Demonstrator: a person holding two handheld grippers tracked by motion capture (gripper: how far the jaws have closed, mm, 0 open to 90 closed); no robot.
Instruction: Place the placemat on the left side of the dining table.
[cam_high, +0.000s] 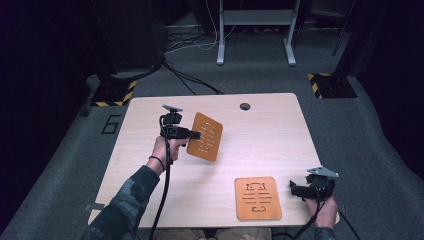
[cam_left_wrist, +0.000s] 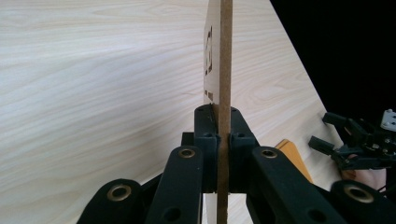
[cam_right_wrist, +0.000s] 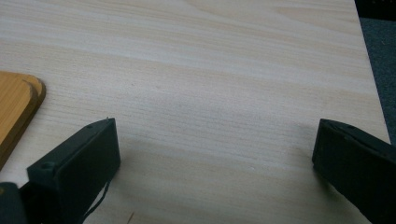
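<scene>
My left gripper (cam_high: 196, 135) is shut on the edge of a thin brown board with cut-out slots (cam_high: 206, 137), holding it tilted above the table's middle left. In the left gripper view the board (cam_left_wrist: 225, 70) stands edge-on between the closed jaws of the left gripper (cam_left_wrist: 224, 135). A second board of the same kind (cam_high: 257, 198) lies flat near the table's front edge. My right gripper (cam_high: 295, 189) sits low just to its right, open and holding nothing. In the right gripper view the right gripper (cam_right_wrist: 212, 149) has its jaws wide apart over bare wood, the flat board's corner (cam_right_wrist: 16, 107) at the left.
The light wooden table (cam_high: 260, 135) has a round cable hole (cam_high: 245, 106) near its far edge. Beyond it stand a desk frame's legs (cam_high: 220, 50), loose cables and yellow-black striped floor plates (cam_high: 116, 93). The right gripper (cam_left_wrist: 359, 144) shows at the right of the left gripper view.
</scene>
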